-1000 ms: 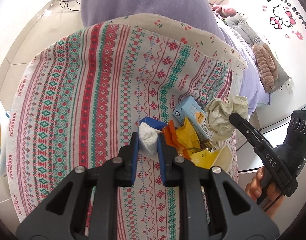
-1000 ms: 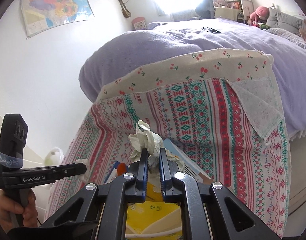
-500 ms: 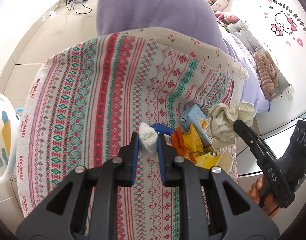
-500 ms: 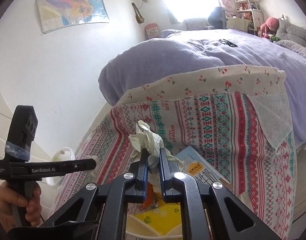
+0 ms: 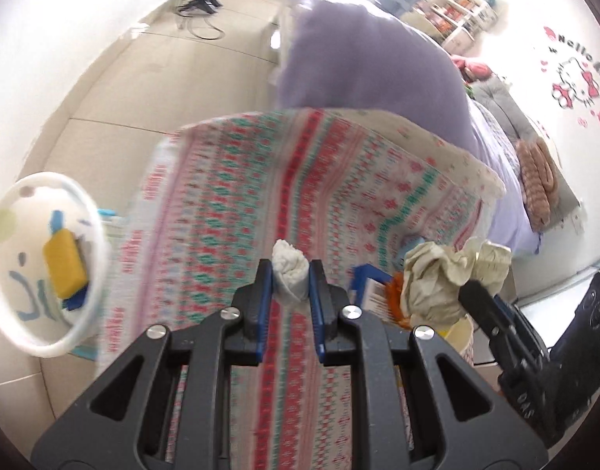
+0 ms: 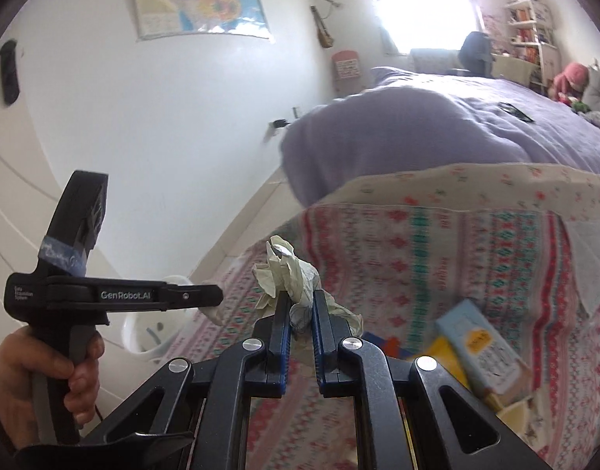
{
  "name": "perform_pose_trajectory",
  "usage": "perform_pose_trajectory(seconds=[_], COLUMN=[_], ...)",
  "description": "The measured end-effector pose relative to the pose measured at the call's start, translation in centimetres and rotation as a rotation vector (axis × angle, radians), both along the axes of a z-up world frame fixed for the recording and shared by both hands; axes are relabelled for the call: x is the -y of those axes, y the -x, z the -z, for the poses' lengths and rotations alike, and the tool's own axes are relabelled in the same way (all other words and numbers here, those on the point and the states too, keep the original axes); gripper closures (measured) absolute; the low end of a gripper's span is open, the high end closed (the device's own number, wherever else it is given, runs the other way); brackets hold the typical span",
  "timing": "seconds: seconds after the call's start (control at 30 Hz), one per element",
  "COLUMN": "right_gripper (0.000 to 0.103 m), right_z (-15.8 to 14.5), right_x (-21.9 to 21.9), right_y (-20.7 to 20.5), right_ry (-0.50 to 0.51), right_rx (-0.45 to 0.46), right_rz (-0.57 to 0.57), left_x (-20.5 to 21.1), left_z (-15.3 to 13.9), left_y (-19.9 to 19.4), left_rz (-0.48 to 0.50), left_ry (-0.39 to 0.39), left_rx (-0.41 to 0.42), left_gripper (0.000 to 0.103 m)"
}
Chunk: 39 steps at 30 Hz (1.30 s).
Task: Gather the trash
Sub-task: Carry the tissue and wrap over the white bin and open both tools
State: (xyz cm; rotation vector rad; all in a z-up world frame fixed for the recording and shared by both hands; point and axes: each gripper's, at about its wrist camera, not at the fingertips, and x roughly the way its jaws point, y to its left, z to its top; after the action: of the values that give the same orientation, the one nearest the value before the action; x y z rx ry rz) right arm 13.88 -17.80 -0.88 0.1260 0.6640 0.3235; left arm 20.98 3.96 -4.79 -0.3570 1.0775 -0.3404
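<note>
My left gripper (image 5: pixel 290 274) is shut on a small white tissue wad (image 5: pixel 288 270) and holds it above the patterned cloth (image 5: pixel 237 196). My right gripper (image 6: pixel 300 305) is shut on a crumpled cream paper ball (image 6: pixel 288 274), which also shows in the left wrist view (image 5: pixel 441 278). A white trash bin (image 5: pixel 41 262) with a yellow item inside stands on the floor at the left; it also shows in the right wrist view (image 6: pixel 154 333). More trash lies on the cloth: a light blue box (image 6: pixel 480 344), a yellow packet (image 6: pixel 441 352) and orange wrappers (image 5: pixel 394 293).
The cloth covers the foot of a bed with a purple blanket (image 6: pixel 437 129). Beige floor tiles (image 5: pixel 143 70) lie to the left, with cables (image 5: pixel 198 4) further off. A white wall (image 6: pixel 162 117) with a map stands beyond the bin.
Both grippers have lifted and swung left with their trash still held. The white bin has come fully into the left wrist view. The trash pile has dropped lower right.
</note>
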Motion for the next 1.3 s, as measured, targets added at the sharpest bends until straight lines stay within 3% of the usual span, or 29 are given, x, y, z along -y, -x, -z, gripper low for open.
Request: perform_pose_trajectory(seconds=[0.27, 0.53, 0.73, 0.77, 0.9, 1.13, 1.3], right_gripper=[0.093, 0.092, 0.092, 0.092, 0.092, 0.089, 0.068], right_z=[2.1, 3.6, 4.5, 4.7, 5.3, 6.4, 7.8], right_x=[-8.6, -14.2, -18.5, -19.2, -21.5, -25.1, -25.8], right_y=[-1.1, -2.6, -3.9, -4.1, -5.1, -7.5, -8.8], right_ry=[0.087, 0.048, 0.004, 0.0, -0.027, -0.031, -0.023], right_rx=[-0.015, -0.075, -0.106, -0.114, -0.142, -0.174, -0.215], right_rz=[-0.127, -0.184, -0.226, -0.23, -0.257, -0.262, -0.233], left_x=[-7.7, -15.8, -18.3, -18.4, -19.2, -21.1, -22.1], left_z=[0.2, 2.1, 3.5, 3.6, 3.5, 3.0, 2.7], left_y=[0.4, 0.5, 0.5, 0.5, 0.7, 1.5, 2.0], left_rz=[-0.159, -0.353, -0.434, -0.444, -0.479, -0.56, -0.614], left_ry=[-0.028, 0.017, 0.026, 0.023, -0.005, 0.002, 0.022], left_rx=[-0.014, -0.094, -0.142, -0.148, -0.16, -0.128, -0.12], left_gripper=[0.083, 0.083, 0.083, 0.082, 0.062, 0.054, 0.054])
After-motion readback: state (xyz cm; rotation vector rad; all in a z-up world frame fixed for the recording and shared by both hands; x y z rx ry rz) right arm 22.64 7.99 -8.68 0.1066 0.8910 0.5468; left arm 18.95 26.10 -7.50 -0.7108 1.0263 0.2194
